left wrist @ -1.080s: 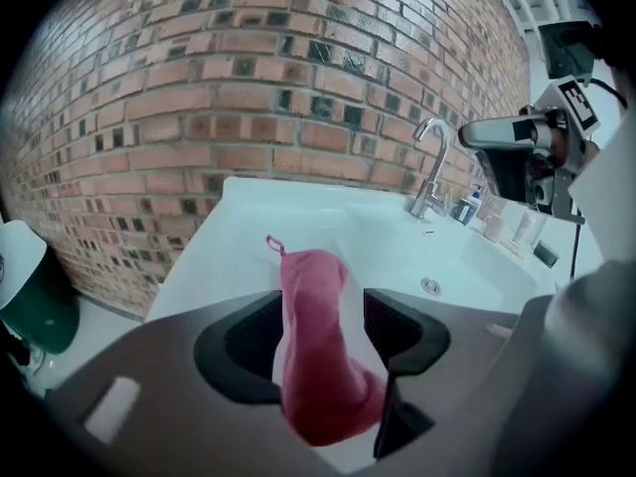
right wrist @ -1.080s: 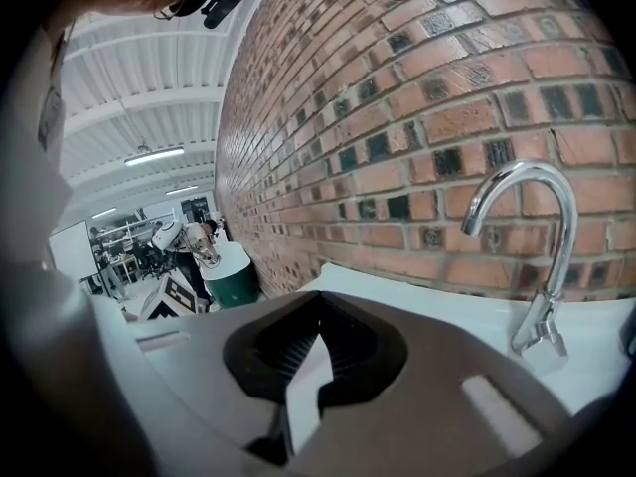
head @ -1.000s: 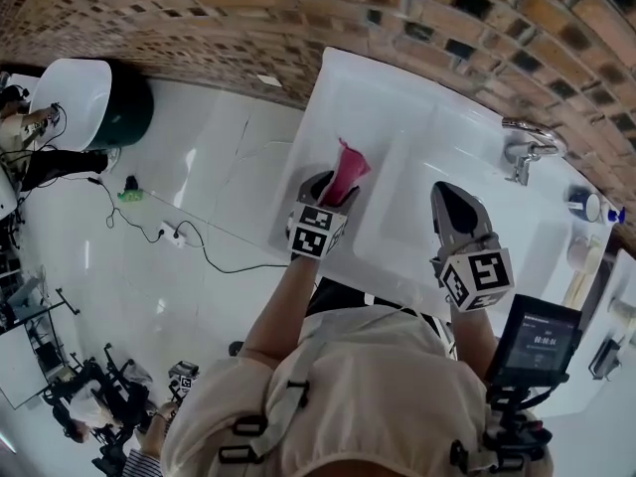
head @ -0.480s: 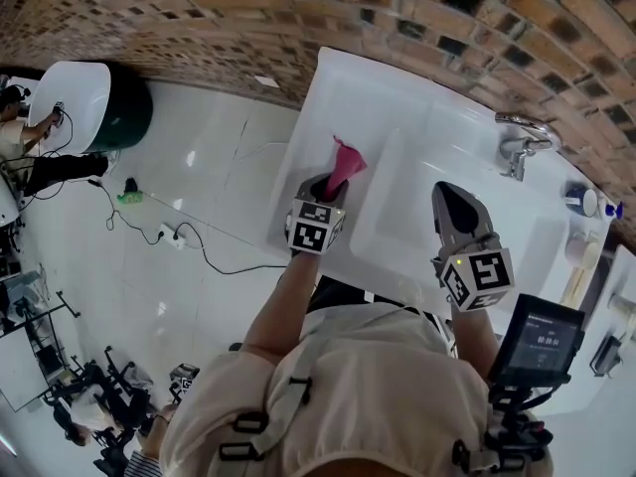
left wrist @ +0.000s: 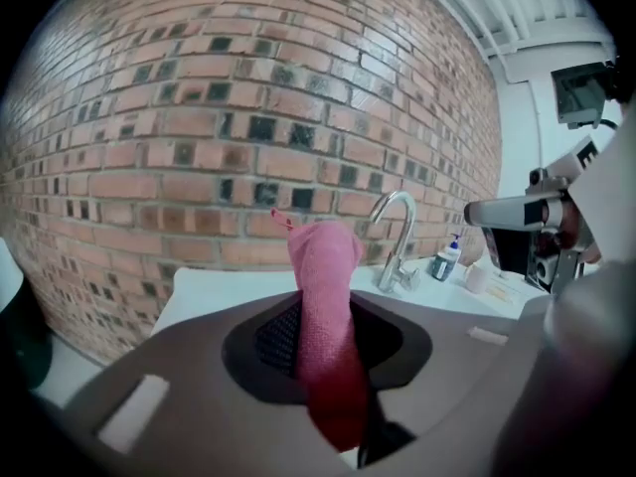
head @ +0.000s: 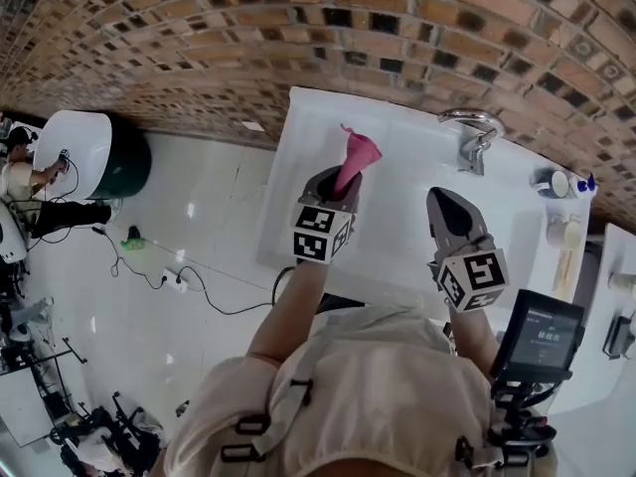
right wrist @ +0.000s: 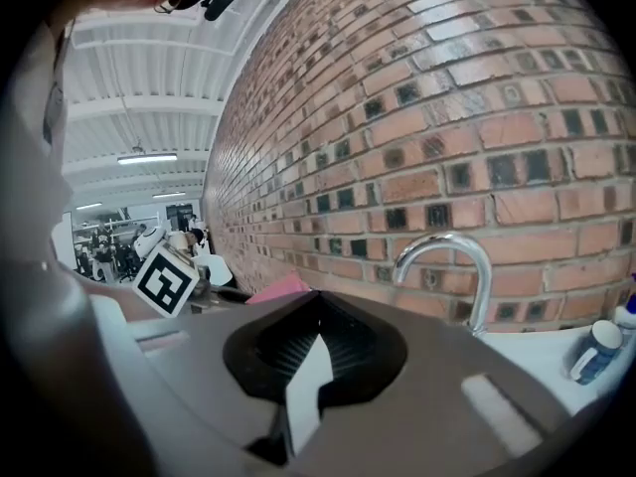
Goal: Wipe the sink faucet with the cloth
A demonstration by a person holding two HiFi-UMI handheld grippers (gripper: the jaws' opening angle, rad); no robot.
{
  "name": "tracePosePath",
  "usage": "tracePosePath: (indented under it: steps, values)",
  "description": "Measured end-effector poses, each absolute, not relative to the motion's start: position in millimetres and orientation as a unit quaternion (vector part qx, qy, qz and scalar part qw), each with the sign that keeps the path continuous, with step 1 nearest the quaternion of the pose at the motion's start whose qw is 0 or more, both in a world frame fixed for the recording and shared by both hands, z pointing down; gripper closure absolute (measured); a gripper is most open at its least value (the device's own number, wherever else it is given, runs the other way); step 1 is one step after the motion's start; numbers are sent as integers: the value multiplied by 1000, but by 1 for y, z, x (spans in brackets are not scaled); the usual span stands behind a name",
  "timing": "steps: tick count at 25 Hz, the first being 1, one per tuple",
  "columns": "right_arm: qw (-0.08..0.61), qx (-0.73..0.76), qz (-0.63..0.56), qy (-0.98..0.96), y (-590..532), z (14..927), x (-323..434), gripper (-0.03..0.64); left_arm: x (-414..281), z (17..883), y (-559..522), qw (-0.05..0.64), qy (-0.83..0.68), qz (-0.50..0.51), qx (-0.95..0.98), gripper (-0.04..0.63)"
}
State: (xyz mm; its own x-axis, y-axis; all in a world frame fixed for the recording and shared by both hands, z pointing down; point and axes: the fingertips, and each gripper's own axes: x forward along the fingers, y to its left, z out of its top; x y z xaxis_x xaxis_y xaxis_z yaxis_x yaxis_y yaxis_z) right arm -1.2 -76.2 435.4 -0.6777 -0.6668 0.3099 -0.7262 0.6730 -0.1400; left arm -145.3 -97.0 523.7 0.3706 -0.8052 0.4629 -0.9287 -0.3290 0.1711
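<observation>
The fingers of the left gripper (head: 338,183) have just been closing, and now they pinch the cloth (left wrist: 324,266) tight around its middle. A soft pink tuft sticks out past the tips. I think that is on purpose, so the cloth will rub the metal and the hard fingers will not. The cloth is up in the air over the white surface (head: 298,157). It is well apart from the faucet (head: 475,149), which stands off to the right by the brick wall (head: 298,28). The fingers of the right gripper (head: 443,199) are pressed together with nothing in them. It hangs nearer the faucet, maybe just kept out of the way.
</observation>
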Motion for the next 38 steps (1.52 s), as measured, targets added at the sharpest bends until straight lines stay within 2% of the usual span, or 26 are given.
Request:
tracePosePath:
  steps: [4, 8, 14, 21, 31, 38]
  values:
    - [106, 408, 118, -899, -75, 418, 33, 623, -102, 474, -122, 164, -523, 119, 828, 500]
    - [91, 432, 105, -891, -81, 405, 67, 623, -59, 450, -152, 152, -509, 98, 841, 500]
    - [87, 450, 105, -882, -89, 400, 103, 623, -29, 465, -181, 214, -516, 68, 827, 500]
    - [96, 458, 120, -875, -99, 410, 132, 623, -22, 487, -212, 239, -532, 74, 809, 500]
    - [92, 452, 123, -878, -106, 413, 137, 623, 10, 437, -228, 176, -514, 58, 838, 500]
    - [84, 460, 123, -875, -100, 410, 145, 623, 59, 411, -223, 146, -465, 54, 872, 500]
